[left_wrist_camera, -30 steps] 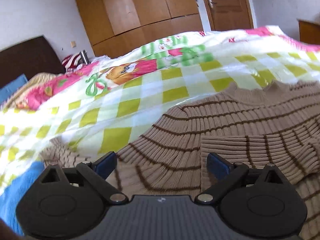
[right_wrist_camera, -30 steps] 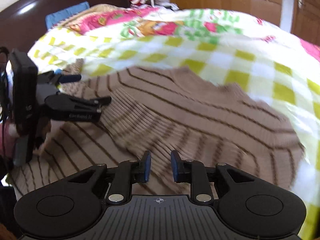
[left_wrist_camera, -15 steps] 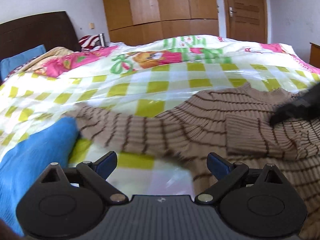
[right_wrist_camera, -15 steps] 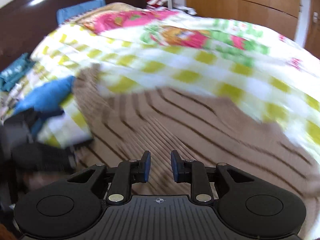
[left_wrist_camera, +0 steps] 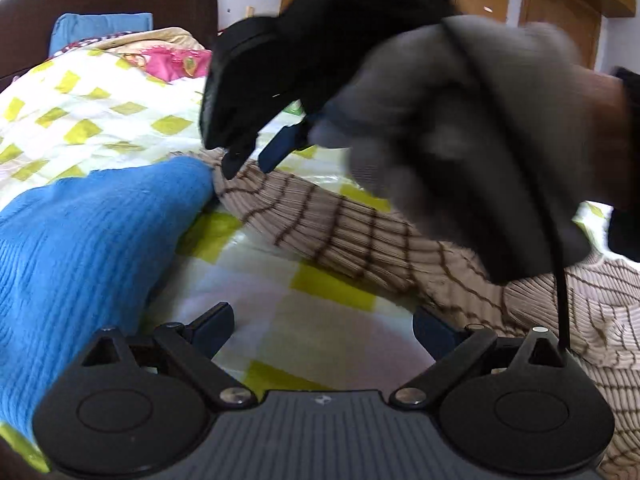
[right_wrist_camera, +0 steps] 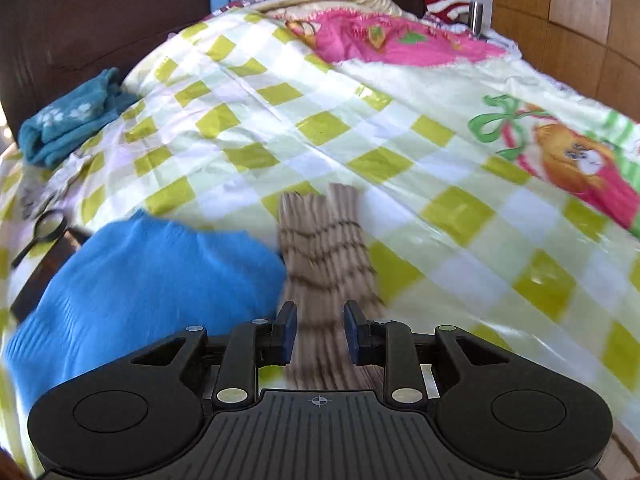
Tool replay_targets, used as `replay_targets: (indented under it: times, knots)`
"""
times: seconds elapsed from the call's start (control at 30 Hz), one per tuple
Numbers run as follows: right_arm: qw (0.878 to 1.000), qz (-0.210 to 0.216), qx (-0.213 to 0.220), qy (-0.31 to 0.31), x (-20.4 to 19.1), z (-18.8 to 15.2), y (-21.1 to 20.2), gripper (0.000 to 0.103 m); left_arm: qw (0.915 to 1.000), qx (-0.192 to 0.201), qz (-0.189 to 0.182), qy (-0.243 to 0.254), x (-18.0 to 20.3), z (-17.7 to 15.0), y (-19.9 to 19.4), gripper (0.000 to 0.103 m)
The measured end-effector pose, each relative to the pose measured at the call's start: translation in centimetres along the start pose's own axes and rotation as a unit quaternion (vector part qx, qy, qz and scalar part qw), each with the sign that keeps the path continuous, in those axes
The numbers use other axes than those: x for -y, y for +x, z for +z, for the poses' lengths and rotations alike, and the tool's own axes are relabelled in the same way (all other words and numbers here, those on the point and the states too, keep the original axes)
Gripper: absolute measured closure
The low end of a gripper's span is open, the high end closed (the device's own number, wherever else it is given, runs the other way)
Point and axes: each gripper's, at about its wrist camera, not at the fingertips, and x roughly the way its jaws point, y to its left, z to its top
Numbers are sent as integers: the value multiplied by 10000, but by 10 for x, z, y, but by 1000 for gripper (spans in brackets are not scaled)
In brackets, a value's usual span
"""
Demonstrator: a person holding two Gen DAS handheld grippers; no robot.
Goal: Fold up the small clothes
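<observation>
On the bed with the yellow-green checked plastic-looking quilt cover [right_wrist_camera: 320, 128] lies the beige ribbed knit sweater with thin brown stripes [left_wrist_camera: 400, 248], and I take it as my landmark. One long sleeve of the sweater stretches away from its body, and the cuff end touches a bright blue knitted garment [right_wrist_camera: 152, 280] that lies just beside it.

My right gripper [right_wrist_camera: 319, 330] is directly above this sleeve, near the cuff. Its jaws are opening at this moment; the striped sleeve runs between the two blue pads, but I see a gap on each side, so they do not press on it. In the left wrist view the same gripper [left_wrist_camera: 256, 160] appears blurred, with my grey-gloved hand [left_wrist_camera: 460, 140] around its handle, and its tips come down close to the cuff.

My left gripper [left_wrist_camera: 322, 330] has its fingers wide apart and nothing between them; it hangs over bare quilt, between the sleeve and the blue garment.

Far from the sweater, near the dark wooden headboard [right_wrist_camera: 100, 20], lies a crumpled teal towel with white paw prints [right_wrist_camera: 72, 120].
</observation>
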Motion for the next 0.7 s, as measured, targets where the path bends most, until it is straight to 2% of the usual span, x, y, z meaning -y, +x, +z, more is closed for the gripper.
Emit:
replay_targets:
  times: [0.07, 0.3, 0.37, 0.43, 0.57, 0.7]
  knots:
    - [10000, -44, -28, 13, -4, 9, 16, 73, 9999, 11, -49, -90, -6, 1, 3, 0]
    - [9995, -152, -255, -68, -19, 27, 57, 74, 9996, 70, -111, -231, -14, 11, 9, 0]
    - [9982, -416, -391, -185, -23, 28, 66, 81, 9995, 65, -113, -270, -14, 12, 9, 0]
    - [9976, -542, -427, -22, -18, 32, 68, 92, 9996, 77, -90, -243, -12, 15, 11, 0]
    - [9987, -445, 3, 248, -4, 37, 33, 92, 9999, 155, -36, -49, -4, 21, 13, 0]
    - [9958, -265, 572, 661, 23, 34, -35, 93, 9994, 319, -101, 64, 8, 33, 10, 0]
